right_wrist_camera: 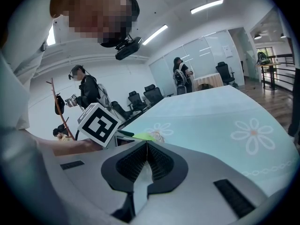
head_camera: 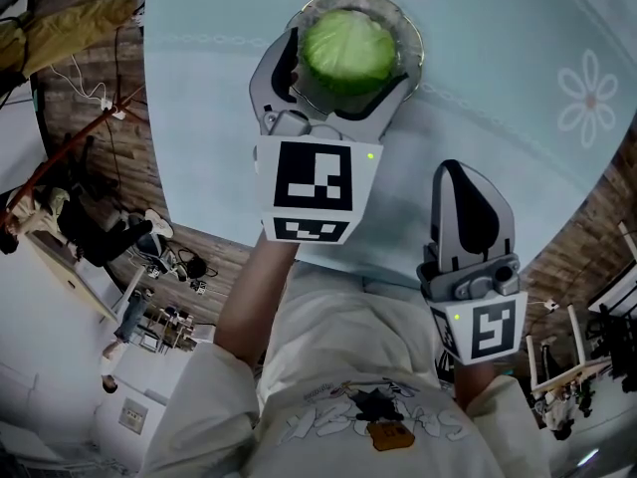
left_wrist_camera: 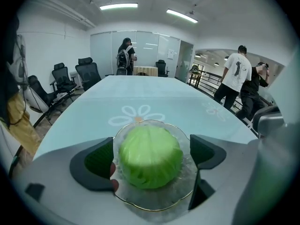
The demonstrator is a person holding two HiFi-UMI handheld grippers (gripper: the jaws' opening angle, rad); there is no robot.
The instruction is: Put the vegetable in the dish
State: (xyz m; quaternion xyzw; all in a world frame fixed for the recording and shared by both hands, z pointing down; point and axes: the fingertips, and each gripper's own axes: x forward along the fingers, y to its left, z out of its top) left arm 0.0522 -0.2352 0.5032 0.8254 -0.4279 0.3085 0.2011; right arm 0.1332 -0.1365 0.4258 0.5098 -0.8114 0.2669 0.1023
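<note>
Cabbage (head_camera: 348, 48), a round leafy head that looks firm, fairly weighty and apt to roll, sits in the glass dish (head_camera: 411, 28), in from the near edge of the counter (head_camera: 209, 118); its widest flanks offer the surest hold. Left tongs (head_camera: 343, 68) gape wide either side of it, gripping nothing; right tongs (right_wrist_camera: 145, 146) are pressed together, empty, at the near edge. The glass looks fragile; bare counter lies all round.

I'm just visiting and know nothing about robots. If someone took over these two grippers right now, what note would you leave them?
Left gripper: open, jaws either side of the cabbage, not touching it.
Right gripper: shut, empty, near the table edge by the body.
The cabbage sits in the glass dish on the table.
Done: vegetable is in the dish.
Left: probably only drawing the left gripper clear.
</note>
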